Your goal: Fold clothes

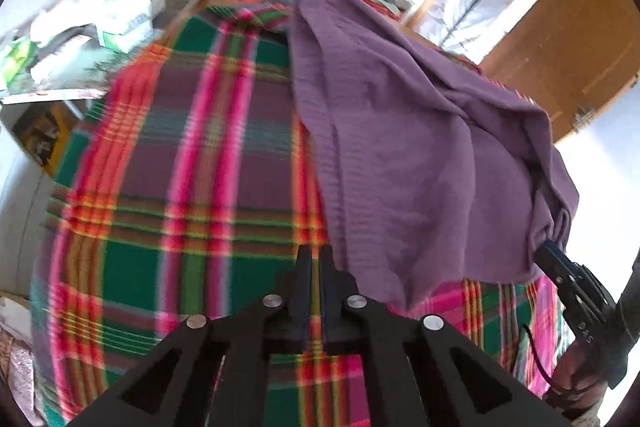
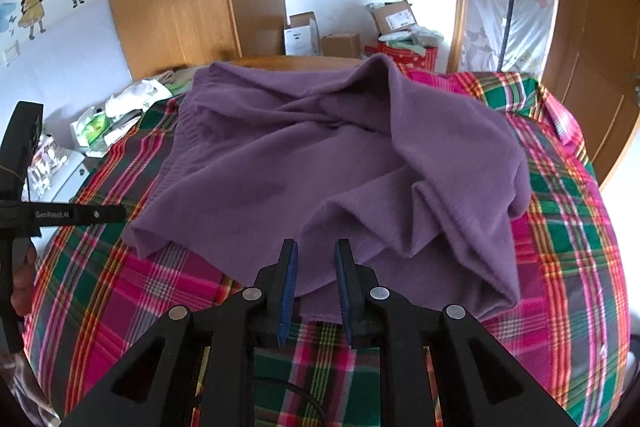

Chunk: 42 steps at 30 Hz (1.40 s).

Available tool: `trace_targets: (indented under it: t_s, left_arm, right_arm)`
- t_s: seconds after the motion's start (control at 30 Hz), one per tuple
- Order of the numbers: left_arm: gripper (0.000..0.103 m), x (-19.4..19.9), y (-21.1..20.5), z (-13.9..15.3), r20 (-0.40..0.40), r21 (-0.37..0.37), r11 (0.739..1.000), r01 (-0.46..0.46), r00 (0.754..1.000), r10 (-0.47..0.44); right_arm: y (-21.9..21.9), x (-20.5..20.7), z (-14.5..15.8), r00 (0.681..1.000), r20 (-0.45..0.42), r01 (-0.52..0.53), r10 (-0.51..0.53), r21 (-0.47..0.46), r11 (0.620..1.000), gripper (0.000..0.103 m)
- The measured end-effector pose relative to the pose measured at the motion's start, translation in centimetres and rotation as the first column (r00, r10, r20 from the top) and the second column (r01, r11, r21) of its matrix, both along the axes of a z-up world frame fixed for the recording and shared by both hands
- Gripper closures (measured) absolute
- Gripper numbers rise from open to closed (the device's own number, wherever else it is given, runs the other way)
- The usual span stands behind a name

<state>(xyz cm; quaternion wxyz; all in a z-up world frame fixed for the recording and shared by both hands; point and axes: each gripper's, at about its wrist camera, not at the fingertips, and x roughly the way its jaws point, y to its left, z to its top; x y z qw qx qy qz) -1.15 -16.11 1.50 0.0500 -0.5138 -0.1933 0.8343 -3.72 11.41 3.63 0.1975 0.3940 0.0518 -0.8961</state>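
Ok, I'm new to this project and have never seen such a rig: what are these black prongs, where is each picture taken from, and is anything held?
There is no robot: a person holds a two-finger gripper in each hand, each with a fisheye camera looking along its fingers. One picture comes from the left gripper, fingers nearly together on nothing. The other comes from the right gripper, fingers apart at the edge of a rumpled purple garment, which lies on a plaid blanket. Nothing looks gripped.
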Motion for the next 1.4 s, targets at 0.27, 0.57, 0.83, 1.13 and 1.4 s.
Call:
trace_targets:
  t_s: [0.27, 0.57, 0.83, 1.13, 1.4]
  left_arm:
    - [0.093, 0.5, 0.5, -1.0, 0.033, 0.091, 0.996, 0.014, 0.999, -0.017]
    - [0.072, 1.5, -0.4, -1.9, 0.035, 0.277, 0.961, -0.018, 0.999, 0.009]
    - [0.069, 3.0, -1.7, -1.9, 0.002, 0.375, 0.926, -0.053, 0.998, 0.056]
    - [0.054, 2.0, -0.3, -2.2, -0.011, 0.391, 0.919, -0.059, 0.998, 0.069]
    - [0.054, 1.2, 0.5, -2.1, 0.002, 0.334, 0.94, -0.066, 0.998, 0.069]
  right_arm:
    - [-0.1, 0.5, -0.3, 1.0, -0.002, -0.01, 0.01, -0.002, 1.0, 0.083]
    - [0.1, 0.7, -0.7, 1.0, 0.012, -0.007, 0.008, -0.026, 1.0, 0.083]
    - [0.3, 0.8, -0.9, 1.0, 0.017, -0.006, 0.007, -0.035, 0.999, 0.083]
    - [0.5, 1.3, -1.1, 1.0, 0.027, 0.002, -0.001, -0.049, 0.999, 0.083]
    - [0.4, 1.5, -1.3, 1.0, 0.028, 0.003, -0.001, -0.051, 0.999, 0.083]
